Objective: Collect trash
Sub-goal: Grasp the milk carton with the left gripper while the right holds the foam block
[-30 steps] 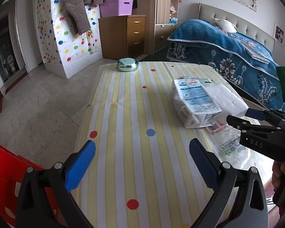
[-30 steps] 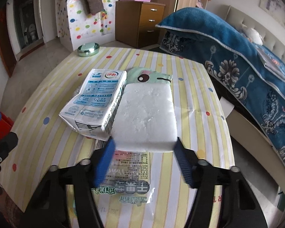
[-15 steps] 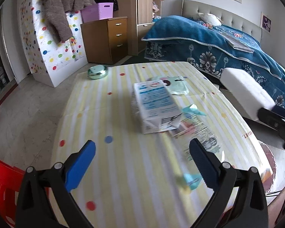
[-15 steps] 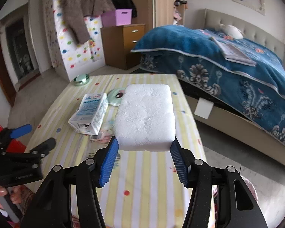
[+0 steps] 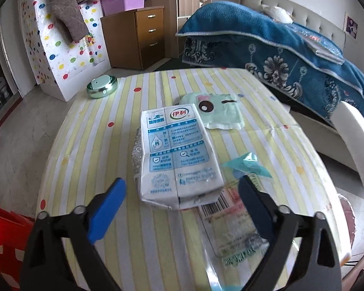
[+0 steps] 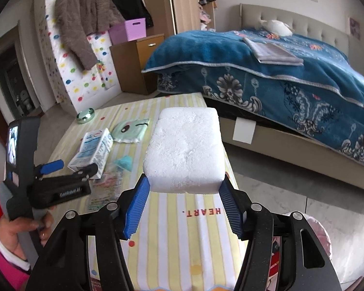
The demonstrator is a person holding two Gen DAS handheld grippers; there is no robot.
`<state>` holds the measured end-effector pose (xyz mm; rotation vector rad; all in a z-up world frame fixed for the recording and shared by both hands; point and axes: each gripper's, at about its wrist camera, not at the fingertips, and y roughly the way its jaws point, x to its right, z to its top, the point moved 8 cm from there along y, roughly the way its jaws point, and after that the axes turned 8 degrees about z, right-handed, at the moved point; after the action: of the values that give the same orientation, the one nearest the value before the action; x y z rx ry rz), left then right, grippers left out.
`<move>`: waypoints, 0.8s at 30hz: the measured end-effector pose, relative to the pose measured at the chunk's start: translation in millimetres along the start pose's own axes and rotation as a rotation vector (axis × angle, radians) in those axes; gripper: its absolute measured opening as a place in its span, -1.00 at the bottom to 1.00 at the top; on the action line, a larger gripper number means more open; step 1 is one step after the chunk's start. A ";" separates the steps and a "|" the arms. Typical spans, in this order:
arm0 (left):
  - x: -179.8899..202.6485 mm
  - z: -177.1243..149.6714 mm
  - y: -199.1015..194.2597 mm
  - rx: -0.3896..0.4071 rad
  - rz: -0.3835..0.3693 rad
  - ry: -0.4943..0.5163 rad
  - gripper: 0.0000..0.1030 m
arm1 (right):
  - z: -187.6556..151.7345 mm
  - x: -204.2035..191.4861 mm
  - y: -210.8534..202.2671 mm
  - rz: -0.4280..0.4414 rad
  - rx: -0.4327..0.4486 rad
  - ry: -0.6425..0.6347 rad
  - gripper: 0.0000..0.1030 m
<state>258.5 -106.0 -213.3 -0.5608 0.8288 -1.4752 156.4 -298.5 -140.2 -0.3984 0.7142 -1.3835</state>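
Observation:
My right gripper [image 6: 184,208] is shut on a white foam block [image 6: 185,150] and holds it up above the table's right edge; the block also shows at the right rim of the left wrist view [image 5: 356,143]. My left gripper [image 5: 182,208] is open and empty, just in front of a white and blue milk carton [image 5: 177,155] lying flat on the striped table [image 5: 97,131]. A clear plastic wrapper with a barcode [image 5: 230,230], a teal scrap [image 5: 245,165] and a green cartoon-face packet [image 5: 218,111] lie around the carton. The left gripper also shows in the right wrist view [image 6: 68,167].
A round green tin [image 5: 102,87] sits at the table's far left corner. A red chair [image 5: 2,237] stands at the near left. A bed with a blue blanket [image 6: 279,72] lies to the right. A pink-lined bin [image 6: 320,237] shows below the right gripper.
The right gripper has lifted the foam block off the table and carried it to the right. The left gripper has moved in close to the milk carton.

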 end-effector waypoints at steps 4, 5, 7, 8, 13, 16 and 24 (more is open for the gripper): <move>-3.7 -2.9 5.0 -0.013 0.009 0.003 0.45 | -2.1 4.3 -1.5 -0.004 -0.004 0.009 0.14; -5.1 -4.0 2.1 -0.006 0.003 0.000 0.44 | -2.9 4.7 -1.5 -0.004 -0.003 0.009 0.14; -11.1 -5.7 -9.8 0.028 -0.015 -0.020 0.43 | -4.3 4.0 -4.9 -0.004 0.003 0.006 0.14; -14.4 -7.1 -17.8 0.047 -0.030 -0.030 0.43 | -5.1 3.0 -6.6 -0.002 0.006 0.005 0.14; -34.8 -17.5 -55.7 0.107 -0.066 -0.059 0.42 | -6.7 -4.7 -13.6 0.013 0.018 -0.006 0.14; -48.7 -26.4 -78.1 0.129 -0.084 -0.084 0.42 | -9.5 -13.9 -20.8 0.025 0.024 -0.020 0.14; -53.4 -56.5 -127.0 0.194 -0.118 -0.057 0.42 | -23.6 -39.7 -35.8 0.049 0.011 -0.050 0.14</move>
<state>139.6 -51.0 -142.6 -0.5098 0.6084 -1.6191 112.9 -262.4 -125.6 -0.4032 0.6708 -1.3260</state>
